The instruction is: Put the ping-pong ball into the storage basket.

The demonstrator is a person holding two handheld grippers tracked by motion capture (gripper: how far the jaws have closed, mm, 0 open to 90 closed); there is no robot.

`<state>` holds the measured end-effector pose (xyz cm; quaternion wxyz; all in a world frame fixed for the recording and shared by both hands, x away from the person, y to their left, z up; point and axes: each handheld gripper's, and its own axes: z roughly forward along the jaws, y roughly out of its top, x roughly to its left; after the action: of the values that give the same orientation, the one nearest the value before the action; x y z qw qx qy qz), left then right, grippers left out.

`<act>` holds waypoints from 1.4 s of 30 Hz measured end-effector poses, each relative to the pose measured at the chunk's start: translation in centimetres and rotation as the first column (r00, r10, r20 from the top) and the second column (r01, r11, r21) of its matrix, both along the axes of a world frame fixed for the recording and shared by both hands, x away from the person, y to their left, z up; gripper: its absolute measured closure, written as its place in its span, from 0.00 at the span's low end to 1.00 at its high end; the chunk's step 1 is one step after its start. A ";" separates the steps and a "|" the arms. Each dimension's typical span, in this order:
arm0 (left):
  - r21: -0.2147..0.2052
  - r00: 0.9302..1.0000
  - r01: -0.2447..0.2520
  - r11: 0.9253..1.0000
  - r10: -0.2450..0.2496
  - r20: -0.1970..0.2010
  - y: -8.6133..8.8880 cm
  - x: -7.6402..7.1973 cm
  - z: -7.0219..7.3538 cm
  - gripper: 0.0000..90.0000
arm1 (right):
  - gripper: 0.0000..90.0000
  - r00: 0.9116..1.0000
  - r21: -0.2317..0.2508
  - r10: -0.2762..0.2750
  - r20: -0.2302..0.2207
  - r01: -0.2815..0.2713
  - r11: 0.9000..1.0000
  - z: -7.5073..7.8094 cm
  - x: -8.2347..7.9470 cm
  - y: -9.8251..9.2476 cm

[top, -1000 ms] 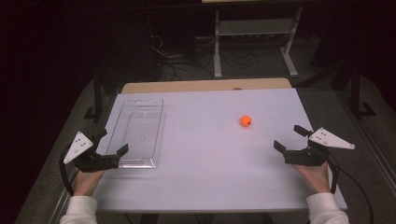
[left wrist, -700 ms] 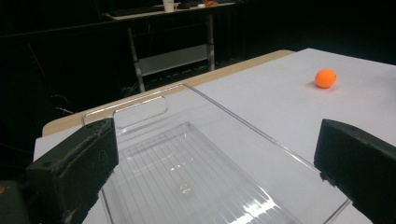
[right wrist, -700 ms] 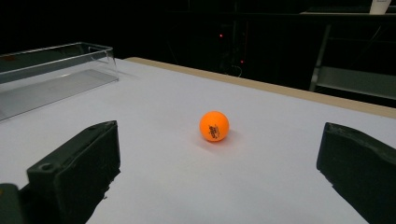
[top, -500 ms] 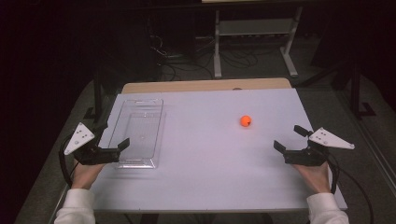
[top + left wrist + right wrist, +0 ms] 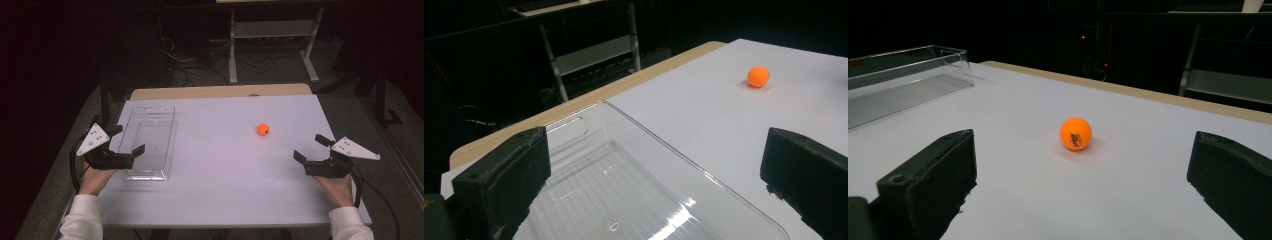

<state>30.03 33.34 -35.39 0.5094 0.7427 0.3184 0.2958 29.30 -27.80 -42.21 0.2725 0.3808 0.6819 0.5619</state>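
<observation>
An orange ball [image 5: 263,130] sits unmoved on the white worktop [image 5: 225,170], ahead of the right hand-held gripper [image 5: 313,148], wide open and empty. The left hand-held gripper [image 5: 129,140], also open and empty, has risen over the clear tray [image 5: 150,127].

White sleeves [image 5: 82,220]; black tongs [image 5: 125,140], grey plates.

Left claw [image 5: 126,141] gaping wide, right claw [image 5: 310,148] likewise, both hovering low
</observation>
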 end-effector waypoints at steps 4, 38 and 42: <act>0.012 1.000 0.006 1.000 -0.005 -0.006 -0.2 0.2 0.2 0.00 | 0.00 1.000 0.002 0.003 -0.003 -0.003 1.000 0.0 0.0 0.0; 0.126 0.987 0.149 0.981 -0.139 -0.082 -4.9 3.9 1.8 0.00 | 0.00 1.000 -0.009 -0.001 -0.024 0.001 1.000 -0.5 0.2 -0.2; 0.142 0.984 0.166 0.976 -0.154 -0.091 -5.6 4.2 2.0 0.00 | 0.00 1.000 -0.018 0.004 -0.026 -0.004 1.000 -0.5 0.2 -0.1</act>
<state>34.22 27.75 -33.36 0.4616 0.8131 0.2545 0.2471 29.54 -27.87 -42.70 0.2658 0.3844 0.6912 0.5512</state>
